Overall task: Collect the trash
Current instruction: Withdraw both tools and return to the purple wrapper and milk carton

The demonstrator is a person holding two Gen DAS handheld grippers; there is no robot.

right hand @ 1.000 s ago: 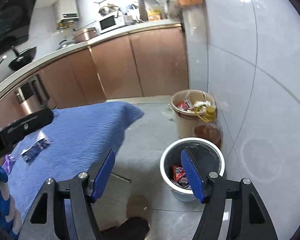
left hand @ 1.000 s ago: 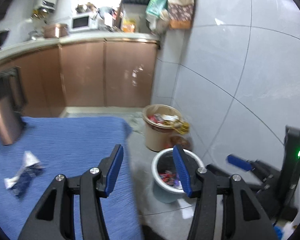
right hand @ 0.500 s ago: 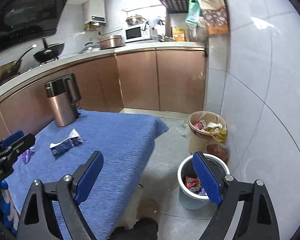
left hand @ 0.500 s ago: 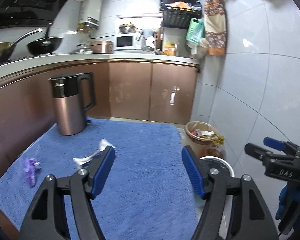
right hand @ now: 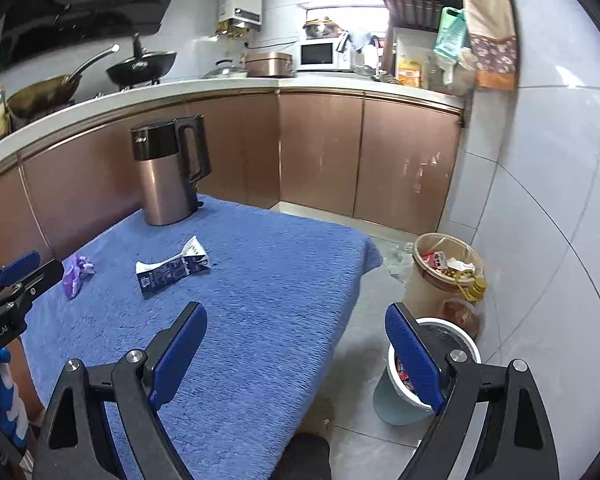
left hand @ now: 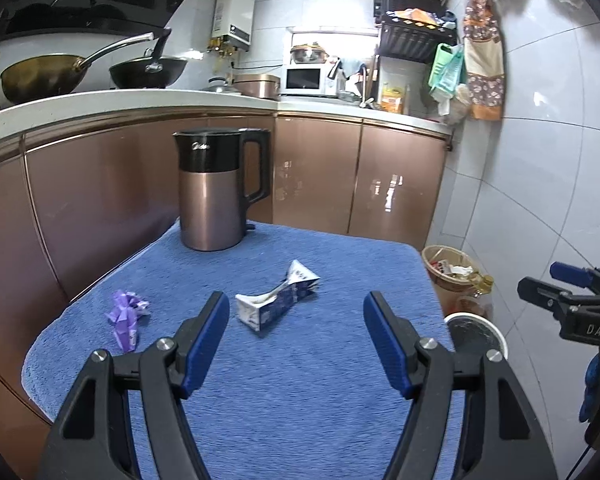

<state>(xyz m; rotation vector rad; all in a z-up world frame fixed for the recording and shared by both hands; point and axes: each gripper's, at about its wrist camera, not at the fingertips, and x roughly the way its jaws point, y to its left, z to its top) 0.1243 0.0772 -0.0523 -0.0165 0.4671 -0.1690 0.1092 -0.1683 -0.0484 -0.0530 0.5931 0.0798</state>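
Left claw hangs wide open over the blue towel-covered surface, gripping nothing, with the crumpled blue-and-white carton lying just ahead between its blue pads. Crumpled purple wrapper sits off to its left, near the surface's edge. Right claw gapes wide and empty too, straddling the surface's edge above the white-rimmed round bin on the floor. Copper-coloured kettle stands upright at the back.

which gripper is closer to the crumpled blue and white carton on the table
Left. The left gripper hangs open just short of the carton, pointing at it. The right gripper sits open off the table's right edge, farther away.
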